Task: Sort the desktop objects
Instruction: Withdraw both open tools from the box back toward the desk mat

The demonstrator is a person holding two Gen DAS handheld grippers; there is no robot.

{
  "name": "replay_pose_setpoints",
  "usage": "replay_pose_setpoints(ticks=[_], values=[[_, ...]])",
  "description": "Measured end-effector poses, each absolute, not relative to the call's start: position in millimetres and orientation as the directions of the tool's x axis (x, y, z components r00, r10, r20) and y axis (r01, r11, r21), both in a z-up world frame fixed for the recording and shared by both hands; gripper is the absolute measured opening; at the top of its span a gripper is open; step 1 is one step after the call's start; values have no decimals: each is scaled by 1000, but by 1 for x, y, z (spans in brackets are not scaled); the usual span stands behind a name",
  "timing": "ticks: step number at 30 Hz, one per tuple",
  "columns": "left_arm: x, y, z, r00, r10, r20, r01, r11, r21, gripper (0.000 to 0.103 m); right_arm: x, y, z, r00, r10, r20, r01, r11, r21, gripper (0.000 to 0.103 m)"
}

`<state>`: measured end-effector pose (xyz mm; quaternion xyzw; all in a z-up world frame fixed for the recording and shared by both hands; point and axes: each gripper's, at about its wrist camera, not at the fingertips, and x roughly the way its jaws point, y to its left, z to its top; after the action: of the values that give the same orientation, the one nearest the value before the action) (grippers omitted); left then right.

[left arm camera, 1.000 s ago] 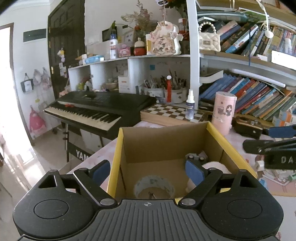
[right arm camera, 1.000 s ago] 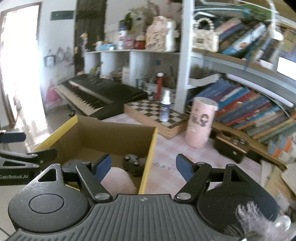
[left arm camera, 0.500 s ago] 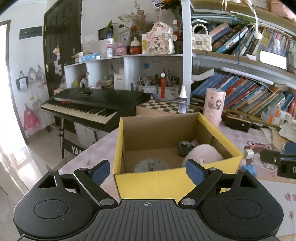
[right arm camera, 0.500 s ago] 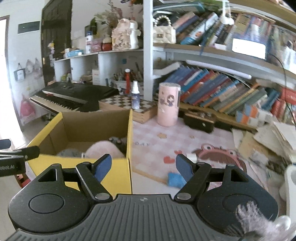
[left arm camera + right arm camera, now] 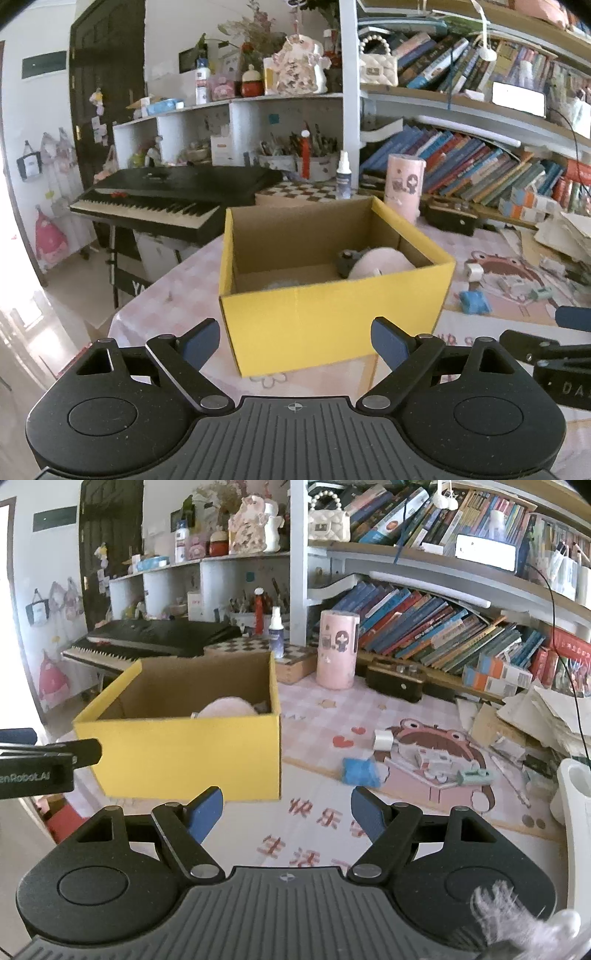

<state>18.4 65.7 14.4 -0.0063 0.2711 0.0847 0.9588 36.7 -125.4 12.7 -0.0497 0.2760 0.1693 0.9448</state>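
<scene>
Blue item [image 5: 360, 771] lies on the tabletop [image 5: 321, 723] just ahead and slightly right of your right gripper [image 5: 287, 808], jaws wide and empty; your left gripper [image 5: 295, 341], equally wide, faces the yellow box [image 5: 332, 317], farther from it.

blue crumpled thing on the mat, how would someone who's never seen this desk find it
Start at the yellow box on the desk, then look right to the pink cartoon mat. The blue crumpled thing lies at the mat's near left edge, the only blue item among white and pale green bits.
</scene>
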Motion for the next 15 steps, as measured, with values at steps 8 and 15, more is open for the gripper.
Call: replay_pose_setpoints(ticks=[8, 15], values=[[3, 55, 10, 835, 143, -532, -130, 990, 62, 91, 16, -126, 5, 780, 277, -561, -336, 942, -2, 75], [-9, 51, 7, 832, 119, -542, -102, 993, 61, 91, 2, -127, 1, 772, 270, -575, -336, 942, -10, 75]])
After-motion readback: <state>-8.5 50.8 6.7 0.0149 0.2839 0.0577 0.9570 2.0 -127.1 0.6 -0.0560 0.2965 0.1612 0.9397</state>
